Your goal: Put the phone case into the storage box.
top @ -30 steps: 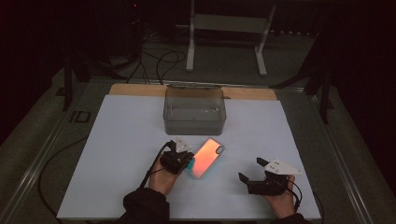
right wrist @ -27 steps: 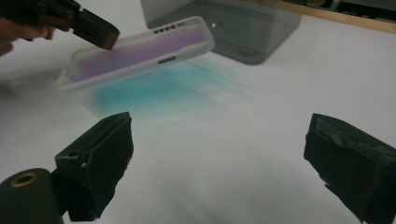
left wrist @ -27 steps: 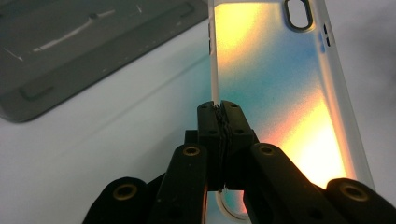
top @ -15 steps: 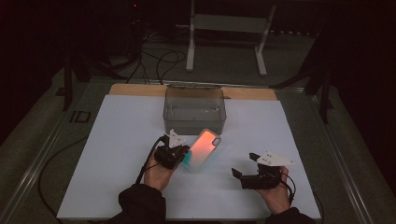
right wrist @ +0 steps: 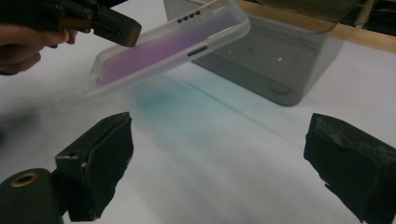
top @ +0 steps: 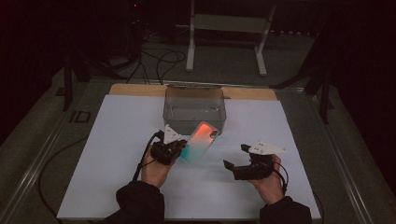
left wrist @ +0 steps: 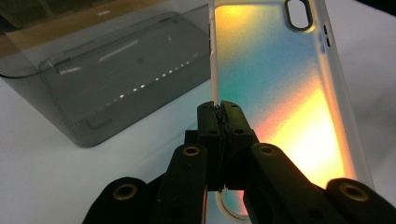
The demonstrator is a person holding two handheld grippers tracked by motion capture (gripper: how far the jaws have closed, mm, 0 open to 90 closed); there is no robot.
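My left gripper (top: 180,150) was clamped tight on the long edge of the phone case (top: 200,142), its jaws pressed together with only the thin clear rim between them, as the left gripper view showed close up (left wrist: 219,116). The case (left wrist: 275,93) hung clear of the bench (top: 116,140), tilted with its camera cutout end up and pointing toward the grey plastic box (top: 194,109), its rainbow back glowing orange near the top and teal lower down. From the right gripper view the case (right wrist: 168,46) sat in the air just in front of the box (right wrist: 280,60), throwing a bluish tint on the white sheet under it. My right gripper (top: 232,158) was off to the side, well apart from the case, jaws spread wide with nothing between them, and held low over the bench. I judged that I was in the carrying step: the case was lifted and on its way to the box, but not yet over the rim. The next move called for raising the upper end above the near wall, bringing the case over the open top, and only then letting the jaws part, since a grip on such a thin edge could let the case swing or slip. The right gripper could stay free, or steady the loose end if it swayed.
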